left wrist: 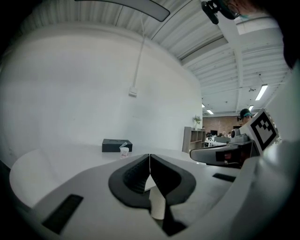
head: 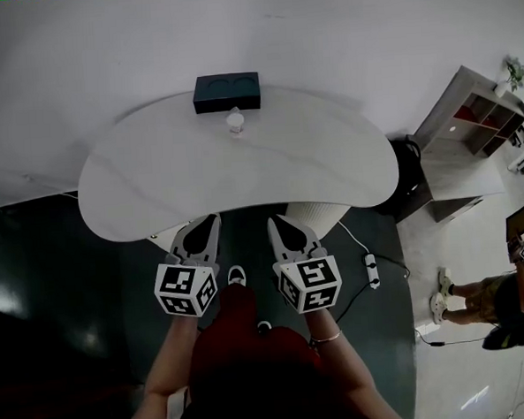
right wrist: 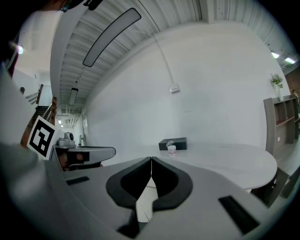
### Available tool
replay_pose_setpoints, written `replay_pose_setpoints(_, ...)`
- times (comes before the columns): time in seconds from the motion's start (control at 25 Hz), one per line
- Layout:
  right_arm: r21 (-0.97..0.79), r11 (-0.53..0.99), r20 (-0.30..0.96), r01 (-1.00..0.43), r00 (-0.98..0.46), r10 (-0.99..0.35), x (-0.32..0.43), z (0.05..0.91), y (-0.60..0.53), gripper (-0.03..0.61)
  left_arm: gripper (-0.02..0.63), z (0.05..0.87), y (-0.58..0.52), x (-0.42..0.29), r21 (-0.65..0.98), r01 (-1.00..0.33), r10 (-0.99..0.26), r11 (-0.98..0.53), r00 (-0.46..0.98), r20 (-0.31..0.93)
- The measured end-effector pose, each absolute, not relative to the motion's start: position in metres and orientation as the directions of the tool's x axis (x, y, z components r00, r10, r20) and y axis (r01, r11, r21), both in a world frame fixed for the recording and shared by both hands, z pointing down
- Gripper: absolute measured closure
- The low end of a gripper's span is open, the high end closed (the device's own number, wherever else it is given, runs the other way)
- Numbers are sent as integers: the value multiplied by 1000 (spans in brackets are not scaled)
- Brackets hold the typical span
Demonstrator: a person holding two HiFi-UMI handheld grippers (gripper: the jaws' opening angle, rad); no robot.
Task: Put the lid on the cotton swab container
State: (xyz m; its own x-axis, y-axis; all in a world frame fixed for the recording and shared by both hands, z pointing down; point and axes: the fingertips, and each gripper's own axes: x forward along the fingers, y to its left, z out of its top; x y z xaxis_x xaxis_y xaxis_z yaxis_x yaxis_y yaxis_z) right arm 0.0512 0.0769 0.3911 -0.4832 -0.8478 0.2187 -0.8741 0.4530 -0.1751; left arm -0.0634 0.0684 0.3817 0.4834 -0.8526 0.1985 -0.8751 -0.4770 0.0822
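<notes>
A small clear cotton swab container stands near the far edge of the white table, just in front of a dark box; its lid looks tilted open. It also shows small and distant in the left gripper view, as the container, and in the right gripper view, as the container. My left gripper and right gripper hover side by side at the table's near edge, far from the container. Both are shut with nothing between their jaws.
The dark box sits against the white wall. A ribbed white table pedestal stands below the near edge. A power strip and cable lie on the dark floor at right. Shelving and a seated person are farther right.
</notes>
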Motion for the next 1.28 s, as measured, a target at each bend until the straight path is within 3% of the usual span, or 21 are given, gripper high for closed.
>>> replay_pose_setpoints(1.28,-132,410,370,-902,-429,-824,2,439,-130,541,586,430,-158,-83,154,-793,-740,-589,606,292)
